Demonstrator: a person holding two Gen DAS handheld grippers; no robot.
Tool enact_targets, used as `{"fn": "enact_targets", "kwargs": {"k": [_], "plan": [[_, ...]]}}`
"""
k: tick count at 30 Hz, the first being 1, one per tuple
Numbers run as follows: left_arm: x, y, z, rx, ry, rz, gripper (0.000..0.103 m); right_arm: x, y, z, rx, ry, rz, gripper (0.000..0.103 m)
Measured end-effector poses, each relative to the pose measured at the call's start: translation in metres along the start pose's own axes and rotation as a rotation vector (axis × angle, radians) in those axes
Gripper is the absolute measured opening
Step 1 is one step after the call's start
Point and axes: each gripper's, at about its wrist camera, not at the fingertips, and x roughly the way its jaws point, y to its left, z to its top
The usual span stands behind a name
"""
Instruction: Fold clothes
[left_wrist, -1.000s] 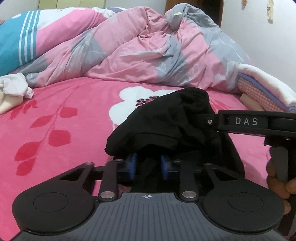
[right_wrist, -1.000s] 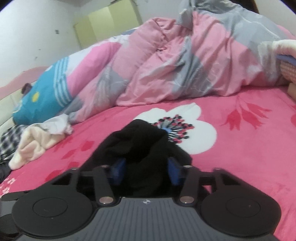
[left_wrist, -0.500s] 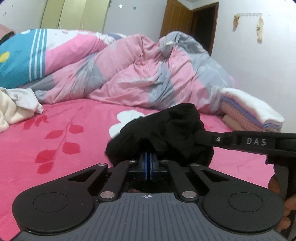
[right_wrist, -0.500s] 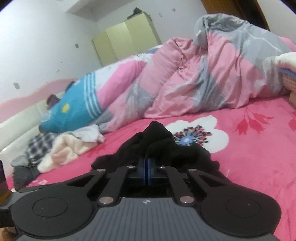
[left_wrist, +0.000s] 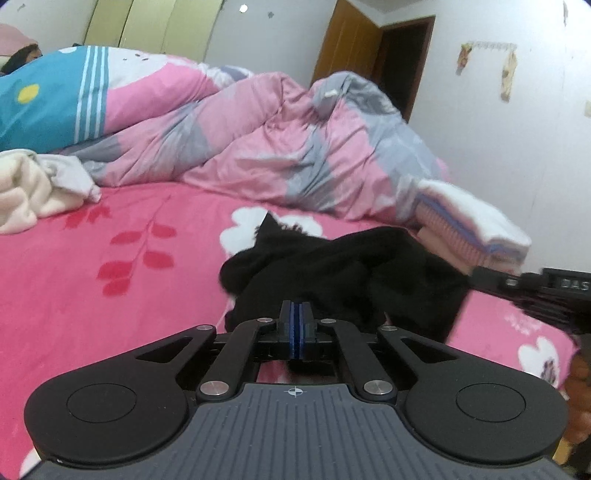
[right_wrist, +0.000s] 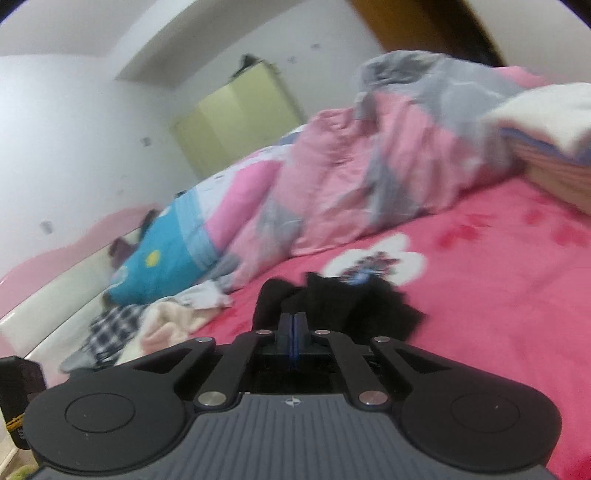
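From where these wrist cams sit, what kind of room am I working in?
A home bedroom, most likely: a bed with a pink floral sheet, a rumpled pink and grey quilt heaped along it, and a pale green wardrobe against the far wall.

2 grippers (left_wrist: 295, 314) (right_wrist: 292, 325), 1 black garment (left_wrist: 343, 269), 1 quilt (left_wrist: 258, 140). 1 folded stack (left_wrist: 476, 229) at right, 1 loose pile (left_wrist: 26, 192) at left.
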Motion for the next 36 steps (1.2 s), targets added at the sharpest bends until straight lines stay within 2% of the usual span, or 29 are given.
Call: {"fn": "enact_targets", "kwargs": {"k": [5, 7, 8, 10, 12, 14, 16, 17, 20, 24, 26, 27, 28, 36], "plan": [[-0.002, 0.009, -0.012, -0.023, 0.04, -0.014, 0.003, -0.019, -0.043, -0.009, 0.126, 0.019, -0.176, 0.0], [-0.001, 0.012, -0.016, -0.021, 0.055, -0.004, 0.008, -0.025, -0.052, -0.011, 0.149, 0.015, -0.218, 0.0], [0.0, 0.013, -0.017, -0.021, 0.059, 0.002, 0.015, -0.027, -0.054, -0.012, 0.15, 0.012, -0.226, 0.0], [0.001, 0.016, -0.02, -0.022, 0.068, 0.016, 0.022, -0.028, -0.051, -0.012, 0.114, 0.014, -0.215, 0.002], [0.003, 0.018, -0.022, -0.021, 0.072, 0.031, 0.033, -0.02, -0.035, -0.011, 0.026, 0.038, -0.188, 0.004], [0.003, 0.02, -0.024, -0.022, 0.073, 0.048, 0.037, -0.005, -0.013, -0.013, -0.085, 0.075, -0.159, 0.013], [0.002, 0.023, -0.026, -0.024, 0.07, 0.061, 0.038, 0.015, 0.014, -0.02, -0.22, 0.115, -0.124, 0.041], [0.002, 0.024, -0.026, -0.026, 0.069, 0.067, 0.038, 0.026, 0.028, -0.026, -0.292, 0.133, -0.104, 0.044], [0.0, 0.03, -0.028, -0.03, 0.066, 0.09, 0.039, 0.055, 0.072, -0.05, -0.515, 0.178, -0.047, 0.044], [-0.003, 0.042, -0.03, -0.037, 0.057, 0.122, 0.039, 0.098, 0.105, -0.086, -0.706, 0.248, -0.039, 0.044], [-0.005, 0.046, -0.03, -0.039, 0.048, 0.129, 0.039, 0.122, 0.107, -0.1, -0.774, 0.282, -0.097, 0.038], [-0.006, 0.048, -0.03, -0.039, 0.046, 0.131, 0.039, 0.132, 0.106, -0.104, -0.784, 0.301, -0.123, 0.023], [-0.007, 0.049, -0.03, -0.038, 0.044, 0.131, 0.039, 0.136, 0.104, -0.103, -0.759, 0.311, -0.134, 0.01], [-0.001, 0.031, -0.029, 0.073, -0.01, 0.082, 0.058, 0.089, 0.059, -0.042, -0.247, 0.254, 0.012, 0.007]]}}
